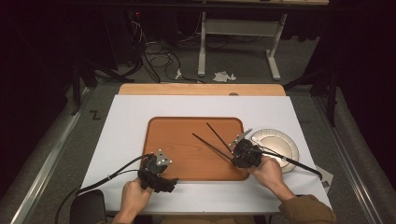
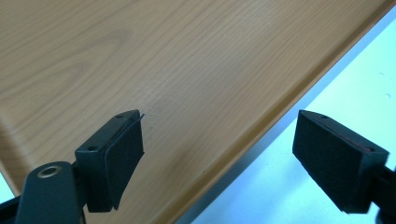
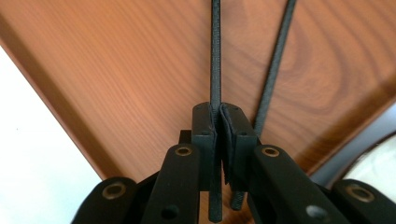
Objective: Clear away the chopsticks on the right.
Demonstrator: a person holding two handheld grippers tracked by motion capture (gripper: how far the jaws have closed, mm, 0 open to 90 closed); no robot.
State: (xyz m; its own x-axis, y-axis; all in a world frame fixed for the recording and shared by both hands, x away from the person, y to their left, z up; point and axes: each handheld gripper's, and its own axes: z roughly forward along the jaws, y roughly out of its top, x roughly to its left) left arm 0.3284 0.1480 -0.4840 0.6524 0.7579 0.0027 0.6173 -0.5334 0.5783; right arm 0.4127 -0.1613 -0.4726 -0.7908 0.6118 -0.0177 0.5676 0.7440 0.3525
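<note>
The tray (image 1: 187, 140), mid-frame in the high view, looks like wood-grain laminate, smooth with a soft sheen. The two chopsticks (image 3: 215, 51), in the upper part of the right gripper view, are black and matt with a fine woven texture. The right gripper (image 3: 219, 121) has matt black plastic jaws with brass-coloured rivets; its pads look rubbery. The plate (image 1: 275, 143), at right, is pale and glossy. The table cover (image 1: 130, 112) is matt white.

The high view looks forward and down over the whole table (image 1: 126, 112). Each gripper view rides low, peering along its own jaws, very close to the wooden tray (image 1: 180, 140), which all three views share.
</note>
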